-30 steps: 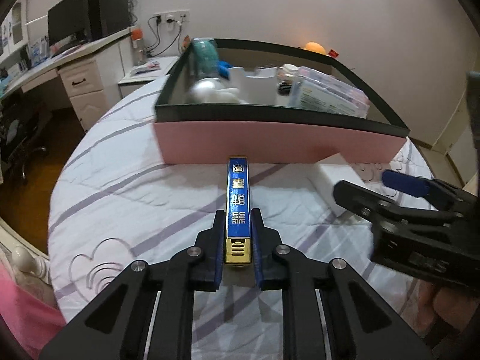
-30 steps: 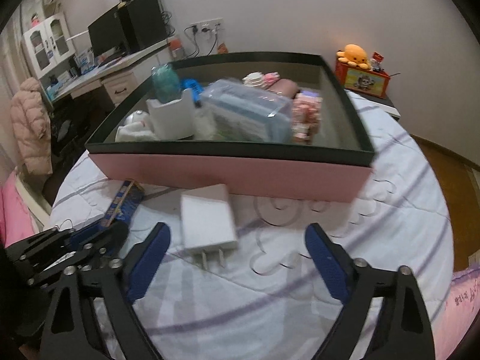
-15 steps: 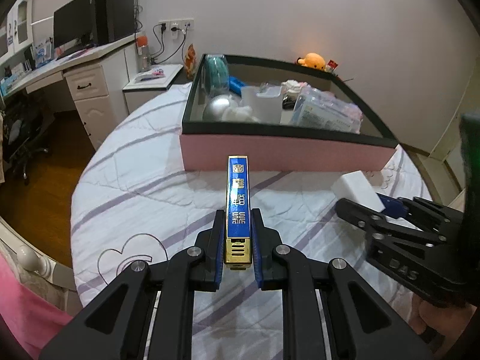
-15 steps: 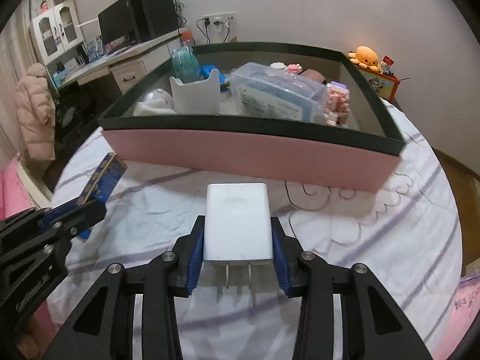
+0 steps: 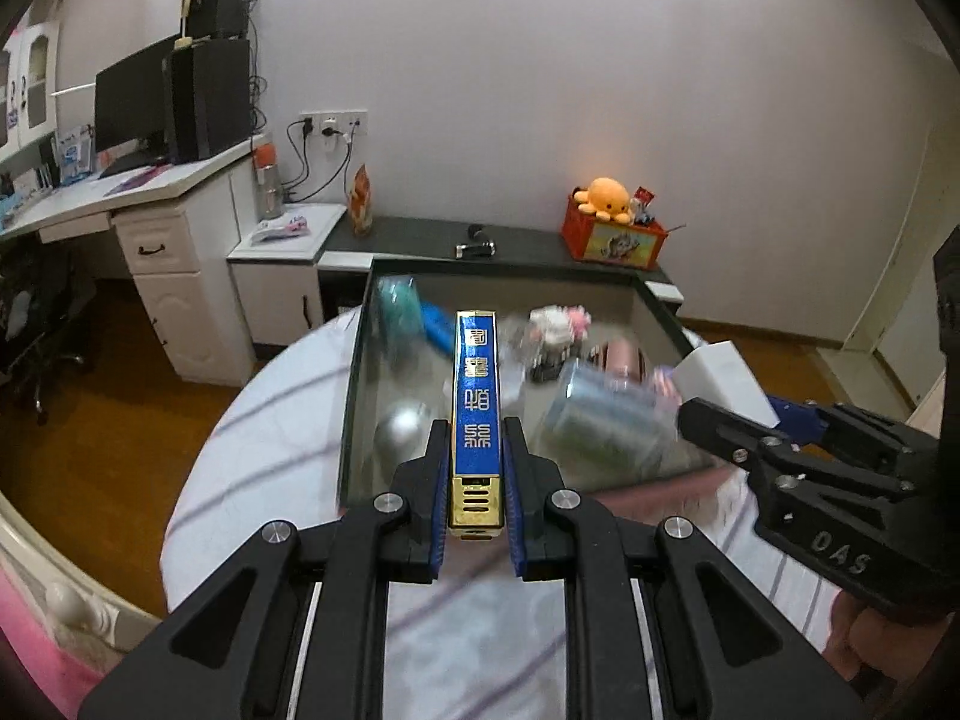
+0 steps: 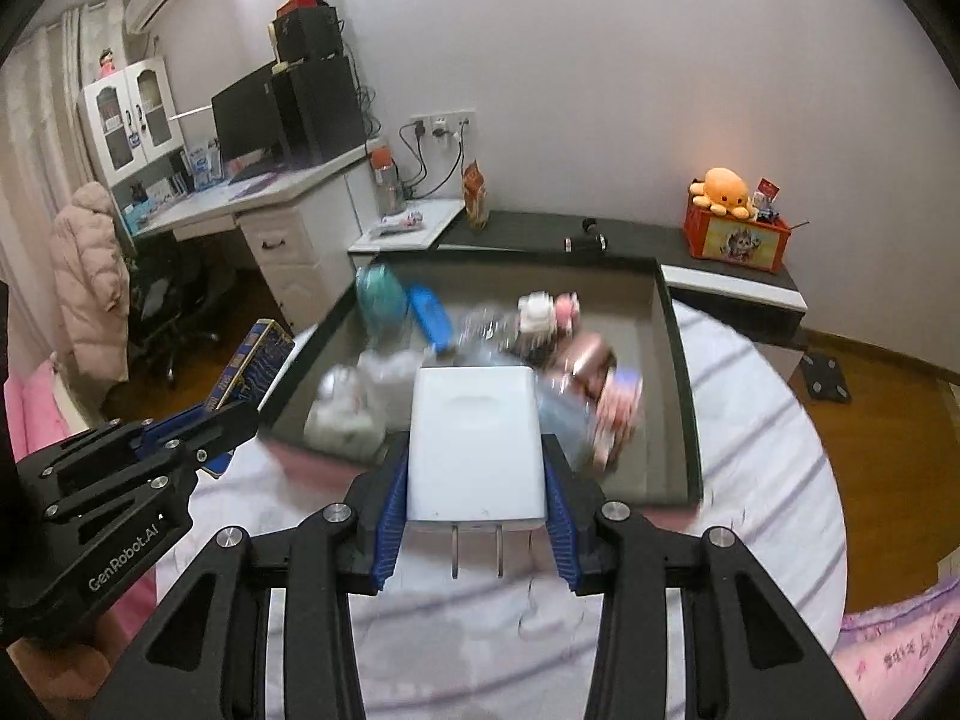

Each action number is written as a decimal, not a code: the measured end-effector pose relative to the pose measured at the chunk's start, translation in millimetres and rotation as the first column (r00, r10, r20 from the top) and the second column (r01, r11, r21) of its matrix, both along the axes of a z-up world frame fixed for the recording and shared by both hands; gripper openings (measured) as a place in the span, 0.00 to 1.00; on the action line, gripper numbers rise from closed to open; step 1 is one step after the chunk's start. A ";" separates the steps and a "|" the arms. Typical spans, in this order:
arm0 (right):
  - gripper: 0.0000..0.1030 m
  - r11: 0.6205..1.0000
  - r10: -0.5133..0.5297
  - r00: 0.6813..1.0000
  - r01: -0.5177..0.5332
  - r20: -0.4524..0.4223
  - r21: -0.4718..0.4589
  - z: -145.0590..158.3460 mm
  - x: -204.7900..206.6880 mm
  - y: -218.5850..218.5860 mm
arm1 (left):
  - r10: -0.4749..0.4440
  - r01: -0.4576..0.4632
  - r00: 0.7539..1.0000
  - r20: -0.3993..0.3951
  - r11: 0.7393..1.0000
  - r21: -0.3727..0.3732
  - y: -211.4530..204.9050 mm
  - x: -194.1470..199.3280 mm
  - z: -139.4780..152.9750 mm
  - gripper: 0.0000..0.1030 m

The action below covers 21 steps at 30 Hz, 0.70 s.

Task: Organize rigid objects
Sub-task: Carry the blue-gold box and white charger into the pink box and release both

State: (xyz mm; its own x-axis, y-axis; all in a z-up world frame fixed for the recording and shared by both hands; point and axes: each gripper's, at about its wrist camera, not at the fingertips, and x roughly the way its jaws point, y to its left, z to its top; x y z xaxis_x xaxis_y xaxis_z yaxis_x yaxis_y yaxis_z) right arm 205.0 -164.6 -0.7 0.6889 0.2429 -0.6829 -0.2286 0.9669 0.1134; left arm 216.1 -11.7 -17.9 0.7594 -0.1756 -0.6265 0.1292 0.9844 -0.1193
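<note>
My left gripper (image 5: pixel 475 483) is shut on a long blue and gold box (image 5: pixel 476 414) and holds it raised above the near edge of the storage box (image 5: pixel 354 396), a pink box with a dark rim. My right gripper (image 6: pixel 477 495) is shut on a white charger plug (image 6: pixel 476 444), prongs toward the camera, and holds it raised over the storage box's near wall (image 6: pixel 684 360). The right gripper with the plug (image 5: pixel 726 375) shows at the right of the left wrist view. The left gripper with the blue box (image 6: pixel 255 360) shows at the left of the right wrist view.
The storage box holds several blurred items: a teal bottle (image 6: pixel 379 294), a clear plastic case (image 5: pixel 606 420), a silver ball (image 5: pixel 401 429), small pink and white items (image 6: pixel 549 312). It stands on a round bed with a white striped cover (image 6: pixel 756 420). A desk (image 5: pixel 150 210) and a dark bench (image 5: pixel 510 240) lie behind.
Both grippers have lifted their objects off the bed cover and moved up and forward over the storage box. A second ago the right gripper was open around the plug; it has closed on it.
</note>
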 end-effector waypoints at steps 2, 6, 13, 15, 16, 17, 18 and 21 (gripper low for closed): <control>0.40 1.000 -0.003 1.000 0.003 -0.011 -0.002 -0.2 20.4 -0.1 | -0.010 0.010 1.000 -0.002 1.000 -0.004 -4.6 15.7 2.6 0.15; 0.40 1.000 -0.018 0.999 0.018 -0.049 -0.008 -12.2 61.2 -4.5 | -0.014 0.014 1.000 -0.028 1.000 -0.003 -13.7 51.7 -3.2 0.15; 0.40 0.999 -0.031 0.993 0.029 -0.112 -0.018 -41.0 106.3 -13.1 | -0.012 0.013 0.995 -0.097 1.000 0.005 -24.9 100.8 -27.5 0.15; 0.40 0.999 -0.034 0.991 0.032 -0.127 -0.021 -50.0 115.5 -15.8 | -0.012 0.013 0.993 -0.120 1.000 0.006 -27.3 110.3 -36.8 0.15; 0.40 0.999 -0.036 0.990 0.033 -0.133 -0.020 -52.7 117.3 -16.3 | -0.011 0.012 0.992 -0.126 1.000 0.008 -28.3 112.2 -40.1 0.15; 0.40 0.999 -0.038 0.990 0.036 -0.138 -0.020 -56.2 119.5 -16.8 | -0.009 0.010 0.991 -0.132 1.000 0.012 -28.4 114.1 -43.4 0.15; 0.40 0.999 -0.040 0.991 0.037 -0.125 -0.025 -56.3 119.3 -16.5 | -0.004 0.006 0.990 -0.139 1.000 0.016 -27.7 115.8 -47.1 0.16; 0.45 0.999 -0.032 0.993 0.029 -0.112 -0.029 -56.9 118.6 -15.4 | 0.013 -0.009 0.991 -0.137 1.000 0.024 -26.0 113.8 -51.0 0.18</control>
